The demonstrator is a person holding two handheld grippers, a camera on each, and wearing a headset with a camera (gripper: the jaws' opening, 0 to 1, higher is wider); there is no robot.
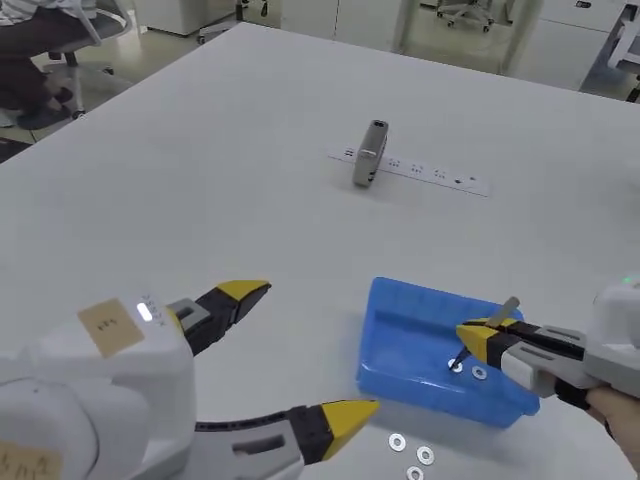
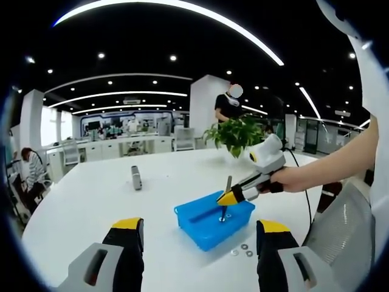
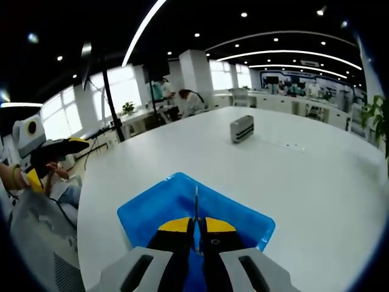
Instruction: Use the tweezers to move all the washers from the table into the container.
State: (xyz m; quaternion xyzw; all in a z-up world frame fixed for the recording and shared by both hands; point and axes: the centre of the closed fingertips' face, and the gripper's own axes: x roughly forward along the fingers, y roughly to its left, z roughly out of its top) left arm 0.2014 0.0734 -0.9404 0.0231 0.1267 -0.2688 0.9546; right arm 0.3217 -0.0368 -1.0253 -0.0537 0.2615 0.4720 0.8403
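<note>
A blue container (image 1: 405, 325) sits on the white table (image 1: 200, 180), with two washers (image 1: 480, 373) inside it. Three more washers (image 1: 397, 441) lie on the table just in front of it. My right gripper (image 1: 487, 336) is shut on slim metal tweezers (image 1: 508, 306), whose tips point down into the container near a washer. The right gripper view shows the tweezers (image 3: 196, 207) between the shut jaws, over the container (image 3: 146, 213). My left gripper (image 1: 300, 352) hovers open to the container's left, holding nothing. Its own view shows the container (image 2: 203, 234), the table washers (image 2: 245, 246) and the right gripper (image 2: 234, 196).
A grey oblong device (image 1: 371, 152) lies on a white strip (image 1: 430, 172) at the table's far middle. A potted plant (image 2: 234, 134) stands beyond the table, where a person (image 2: 228, 106) stands. Office chairs (image 1: 60, 40) sit off the far left.
</note>
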